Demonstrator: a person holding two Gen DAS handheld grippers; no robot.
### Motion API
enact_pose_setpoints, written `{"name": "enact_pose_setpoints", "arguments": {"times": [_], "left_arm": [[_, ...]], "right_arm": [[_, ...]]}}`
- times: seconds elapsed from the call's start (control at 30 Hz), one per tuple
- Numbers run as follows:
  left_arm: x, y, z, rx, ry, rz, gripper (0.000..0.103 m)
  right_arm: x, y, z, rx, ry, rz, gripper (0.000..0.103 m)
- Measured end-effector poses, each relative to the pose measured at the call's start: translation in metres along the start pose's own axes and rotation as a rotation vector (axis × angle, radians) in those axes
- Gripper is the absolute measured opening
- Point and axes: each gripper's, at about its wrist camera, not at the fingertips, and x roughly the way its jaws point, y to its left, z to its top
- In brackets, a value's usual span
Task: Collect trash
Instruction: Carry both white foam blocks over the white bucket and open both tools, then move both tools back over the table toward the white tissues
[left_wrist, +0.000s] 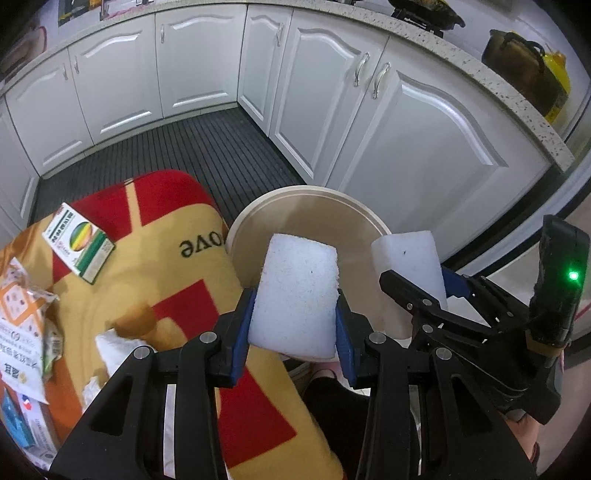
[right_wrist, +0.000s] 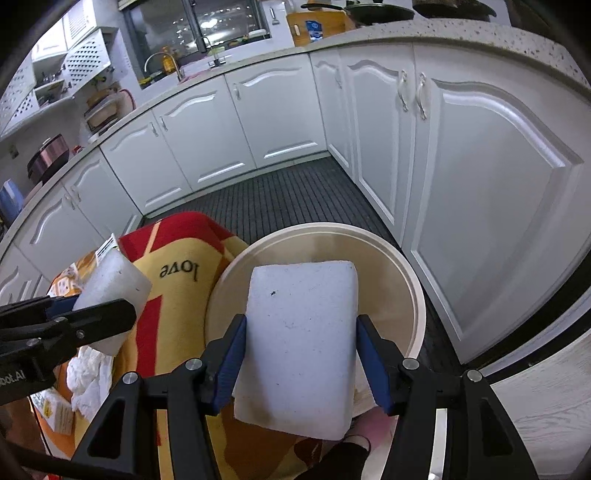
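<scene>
My left gripper (left_wrist: 295, 325) is shut on a white foam block (left_wrist: 295, 291) and holds it over the near rim of a round beige bin (left_wrist: 332, 206). My right gripper (right_wrist: 301, 354) is shut on a second white foam block (right_wrist: 301, 339), held above the same bin (right_wrist: 417, 295). The right gripper and its block (left_wrist: 406, 266) show at the right of the left wrist view. The left gripper's block (right_wrist: 114, 280) shows at the left of the right wrist view. The bin's inside looks bare where visible.
A red and yellow mat (left_wrist: 166, 266) lies left of the bin with a small green-striped box (left_wrist: 79, 243), snack wrappers (left_wrist: 22, 325) and crumpled white tissue (right_wrist: 88, 376) on it. White kitchen cabinets (left_wrist: 406, 122) line the dark slatted floor (left_wrist: 207, 147) on the far and right sides.
</scene>
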Motion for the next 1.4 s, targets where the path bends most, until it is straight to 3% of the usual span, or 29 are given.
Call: {"name": "enact_pose_setpoints", "arguments": {"times": [0.17, 0.3, 0.6, 1.4], "left_arm": [[0.014, 0.0, 0.003, -0.022, 0.009, 0.006, 0.043], [0.021, 0.003, 0.006, -0.047, 0.015, -0.003, 0.057], [0.021, 0.006, 0.004, -0.053, 0.019, 0.002, 0.057], [-0.025, 0.018, -0.017, -0.04, -0.065, 0.044, 0.057]], "right_arm": [[0.009, -0.006, 0.005, 0.017, -0.003, -0.01, 0.057], [0.014, -0.009, 0.006, 0.025, -0.003, -0.019, 0.06], [0.022, -0.017, 0.004, 0.053, 0.018, -0.01, 0.069], [-0.009, 0.02, -0.005, -0.045, -0.03, -0.057, 0.075]]}}
